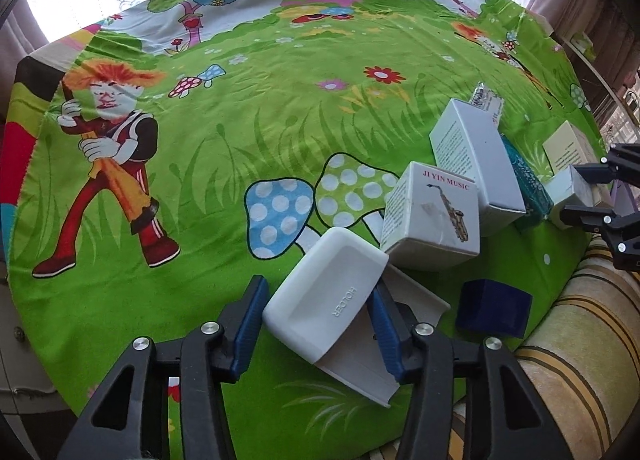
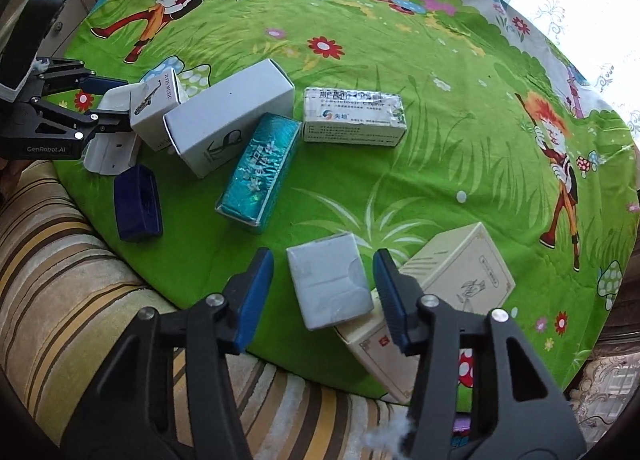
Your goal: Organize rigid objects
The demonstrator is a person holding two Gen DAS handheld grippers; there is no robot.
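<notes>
The white holder (image 1: 326,296), a smooth rounded plastic shell with "HOLDER" moulded on its face, lies tilted over a pale flat base piece (image 1: 416,294) near the front edge of the worktop (image 1: 240,132), between the blue pads of the left hand-held gripper (image 1: 318,324); its jaws are spread, one pad just beside each flank of the holder, and whether they touch cannot be told. Just beyond it stands the saxophone box (image 1: 432,212), printed "JI YIN MUSIC", leaning against a long white carton (image 1: 476,164). A dark blue case (image 1: 494,308) sits to the right, close to the cloth's rim and the striped cushion (image 1: 580,340) below it. Seen from the right wrist, the right hand-held gripper (image 2: 324,292) is also spread, bracketing a small grey-white box (image 2: 330,280) that rests against a cream box (image 2: 456,276) by the near edge. A shiny teal packet (image 2: 260,172) and a medicine box (image 2: 352,116) lie past them, near the carton. All the boxes crowd the near side; the far half of the green cartoon cloth (image 2: 400,40) lies open up to the lace curtain (image 2: 560,0).
</notes>
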